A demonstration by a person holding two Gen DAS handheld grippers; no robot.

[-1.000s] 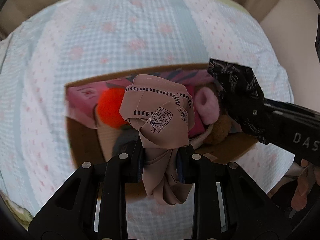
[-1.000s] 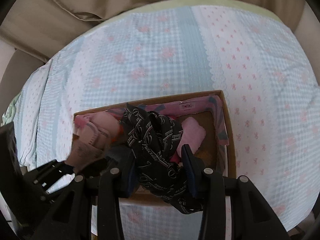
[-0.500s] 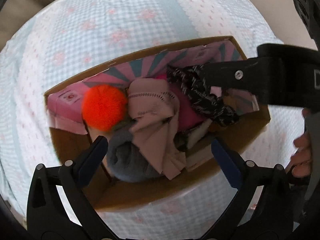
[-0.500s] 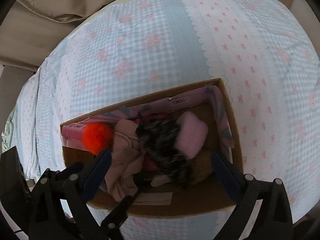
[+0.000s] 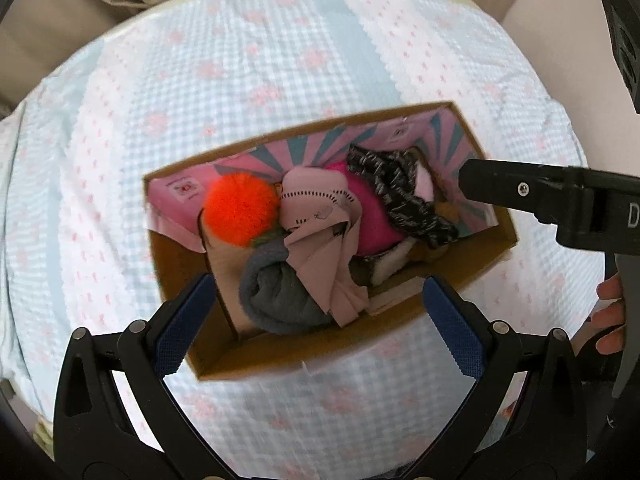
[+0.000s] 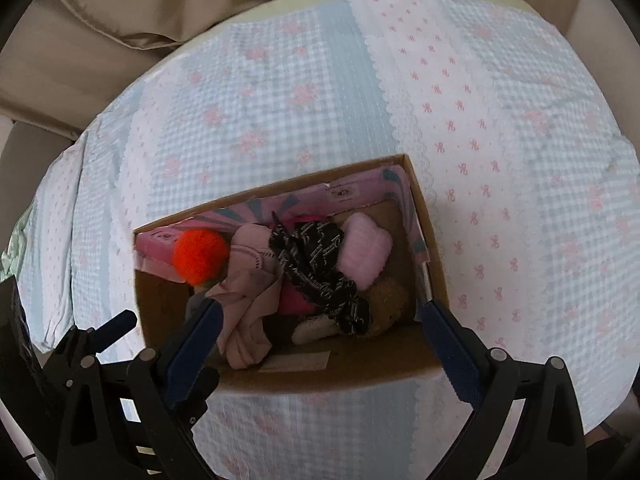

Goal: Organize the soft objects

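Observation:
An open cardboard box [image 5: 180,264] [image 6: 434,248] with a pink lining stands on the bed. In it lie an orange pompom [image 5: 239,208] [image 6: 200,254], a dusty-pink printed cloth [image 5: 324,236] [image 6: 248,292], a black patterned scarf [image 5: 404,196] [image 6: 316,268], a grey rolled item [image 5: 276,296], a pale pink plush [image 6: 364,254] and a brown plush [image 6: 388,304]. My left gripper [image 5: 320,316] is open and empty above the box's near edge. My right gripper [image 6: 320,336] is open and empty over the box; it shows at the right in the left wrist view [image 5: 540,196].
The bed is covered by a light blue and white checked quilt [image 5: 260,80] [image 6: 500,120] with pink motifs. Beige bedding [image 6: 120,20] lies at the far side. A hand [image 5: 612,312] shows at the right edge.
Both grippers have opened and let go of their cloths: the pink cloth and the black scarf now lie in the box. Both grippers have drawn back from the box.

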